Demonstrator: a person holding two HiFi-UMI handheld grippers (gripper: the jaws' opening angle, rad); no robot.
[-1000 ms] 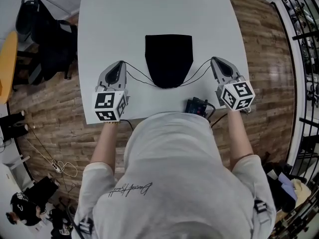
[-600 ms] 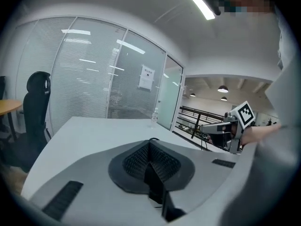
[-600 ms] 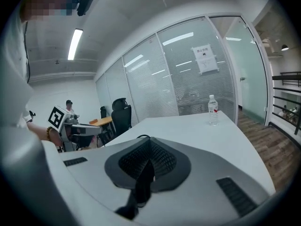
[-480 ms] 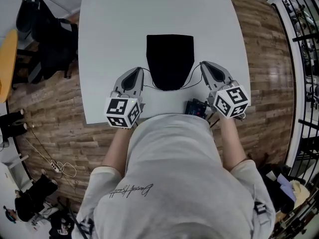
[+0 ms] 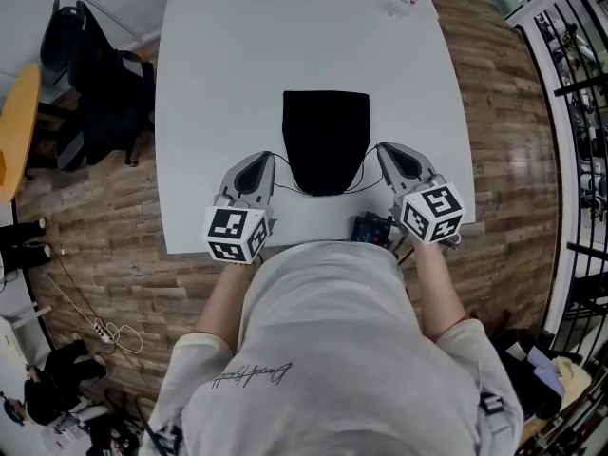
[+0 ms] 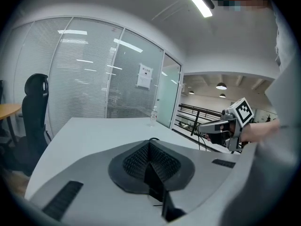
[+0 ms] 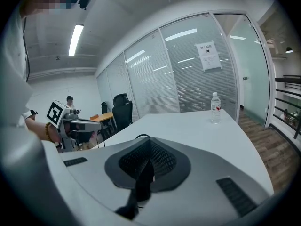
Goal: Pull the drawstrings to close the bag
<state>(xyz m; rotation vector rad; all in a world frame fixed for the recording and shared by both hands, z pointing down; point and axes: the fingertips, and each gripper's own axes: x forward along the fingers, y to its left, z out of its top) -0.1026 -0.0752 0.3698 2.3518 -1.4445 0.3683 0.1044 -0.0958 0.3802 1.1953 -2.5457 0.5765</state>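
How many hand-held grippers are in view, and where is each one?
2. The left hand-held gripper is beside the black bag's near left corner, the right hand-held gripper beside its near right corner. Each is shut on a drawstring. None seems hidden.

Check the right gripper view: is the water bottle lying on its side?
No, the bottle stands upright on the white table.
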